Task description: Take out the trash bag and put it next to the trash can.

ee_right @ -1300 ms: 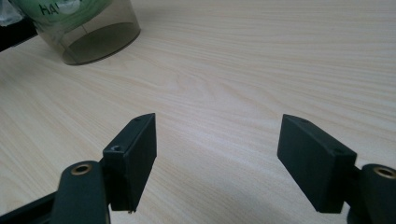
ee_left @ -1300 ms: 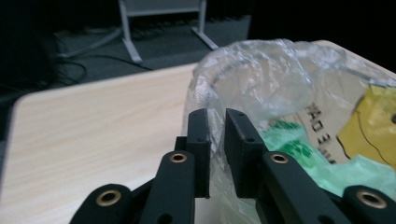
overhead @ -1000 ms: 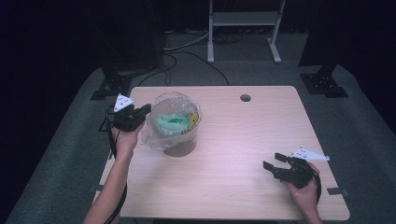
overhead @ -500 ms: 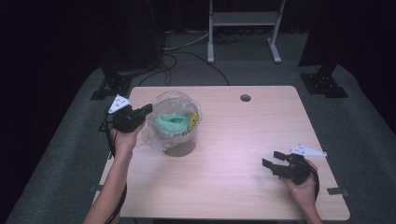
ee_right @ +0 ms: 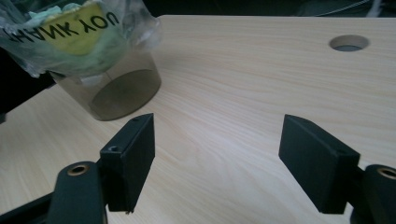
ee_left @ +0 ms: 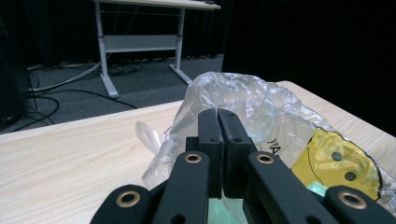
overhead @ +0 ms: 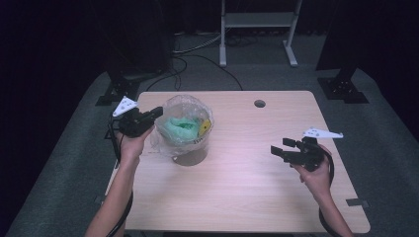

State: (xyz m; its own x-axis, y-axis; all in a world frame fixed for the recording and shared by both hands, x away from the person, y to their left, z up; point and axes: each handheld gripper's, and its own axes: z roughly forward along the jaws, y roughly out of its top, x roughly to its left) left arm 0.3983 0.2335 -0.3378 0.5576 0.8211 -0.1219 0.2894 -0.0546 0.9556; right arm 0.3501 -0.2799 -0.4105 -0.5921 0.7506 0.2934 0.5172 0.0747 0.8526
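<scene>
One clear crinkled plastic bag (overhead: 184,126) over one smoky tumbler (overhead: 190,154). Your left gripper (overhead: 159,111), bag's 9 o'clock, jaws together. Your right gripper (overhead: 277,150), bag's 4 o'clock, jaws apart, empty.

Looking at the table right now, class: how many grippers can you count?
2: the left gripper, jaws together at the plastic bag on the table's left; the right gripper, jaws apart, over the bare right side.

The table (overhead: 257,173) is pale wood-grain board with a smooth, matt top. The bag (ee_left: 252,105) is thin, crinkled, glossy clear plastic with a yellow print. The cup (ee_right: 122,84) under it is smooth, translucent smoky plastic. The right gripper (ee_right: 217,161) has 2 matt black jaws.
</scene>
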